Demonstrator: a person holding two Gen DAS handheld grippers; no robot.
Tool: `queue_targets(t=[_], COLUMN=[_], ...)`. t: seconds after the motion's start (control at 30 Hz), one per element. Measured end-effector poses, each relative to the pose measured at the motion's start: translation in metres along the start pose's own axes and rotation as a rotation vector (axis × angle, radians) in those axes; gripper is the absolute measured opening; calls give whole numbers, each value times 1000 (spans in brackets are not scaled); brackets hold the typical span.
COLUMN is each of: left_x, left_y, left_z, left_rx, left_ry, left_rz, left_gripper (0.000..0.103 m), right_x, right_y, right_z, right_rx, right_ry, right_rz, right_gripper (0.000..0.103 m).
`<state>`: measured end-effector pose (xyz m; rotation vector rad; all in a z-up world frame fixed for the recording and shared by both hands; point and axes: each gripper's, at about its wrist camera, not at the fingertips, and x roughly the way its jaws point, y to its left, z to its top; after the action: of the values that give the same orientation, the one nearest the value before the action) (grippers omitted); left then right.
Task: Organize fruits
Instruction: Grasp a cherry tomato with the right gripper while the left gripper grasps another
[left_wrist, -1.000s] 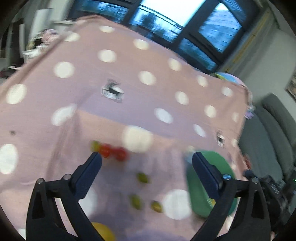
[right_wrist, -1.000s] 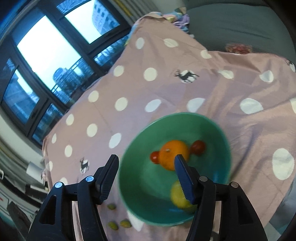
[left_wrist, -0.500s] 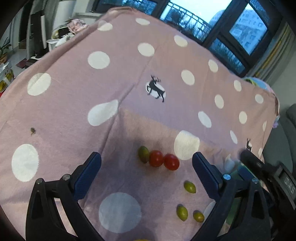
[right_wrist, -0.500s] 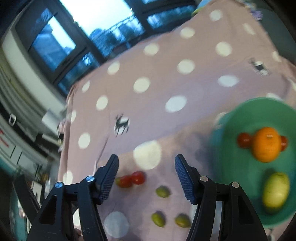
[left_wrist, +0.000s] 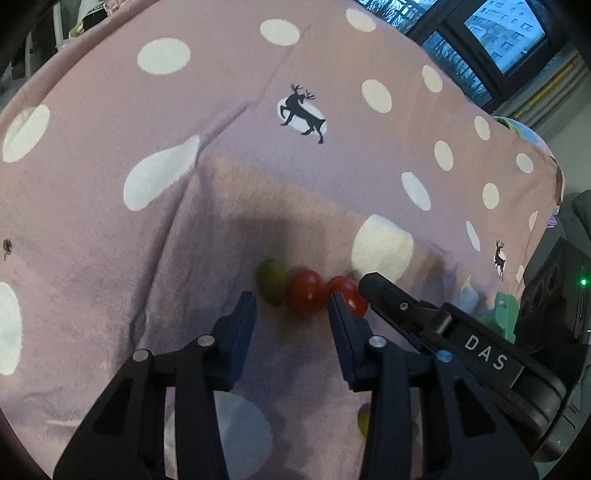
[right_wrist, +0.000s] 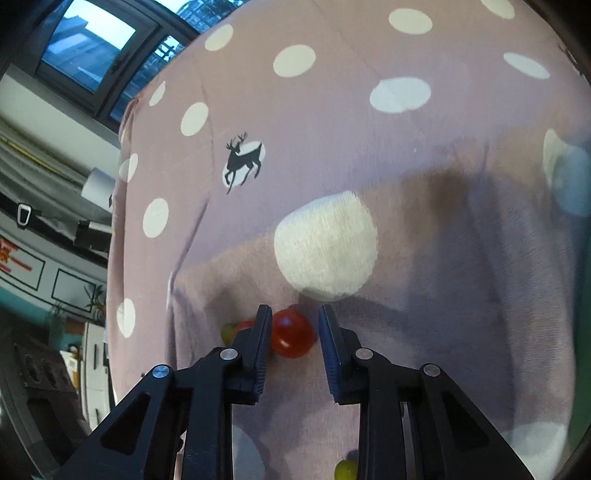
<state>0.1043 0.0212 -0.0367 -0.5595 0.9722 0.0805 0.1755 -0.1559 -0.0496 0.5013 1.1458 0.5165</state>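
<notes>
Fruits lie loose on the mauve polka-dot cloth (left_wrist: 110, 221), largest thing in view, which covers the whole surface and carries small deer prints. Next in size, the left gripper (left_wrist: 291, 301) has just been closing to a narrow gap, its tips short of a green fruit (left_wrist: 271, 282) and a red cherry tomato (left_wrist: 306, 291) without touching them, while the right gripper (right_wrist: 293, 315) has likewise just been narrowing. Between its pads, apparently not pressed, sits the second cherry tomato (right_wrist: 291, 332), touching the first.
</notes>
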Motion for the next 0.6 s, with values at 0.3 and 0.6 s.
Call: queue_targets(t=[0.3,0.6], left_x=[3,1], left_y=[13,15], left_z=[1,1], left_rx=[-66,-103], left_ry=[38,42], left_rz=[-56,-69], left_gripper=[35,32], right_x=[6,11], right_y=[3,5], right_z=[-1,-3], right_rx=[6,24], right_ry=[23,46], right_rz=[23,43], right_gripper=[29,28])
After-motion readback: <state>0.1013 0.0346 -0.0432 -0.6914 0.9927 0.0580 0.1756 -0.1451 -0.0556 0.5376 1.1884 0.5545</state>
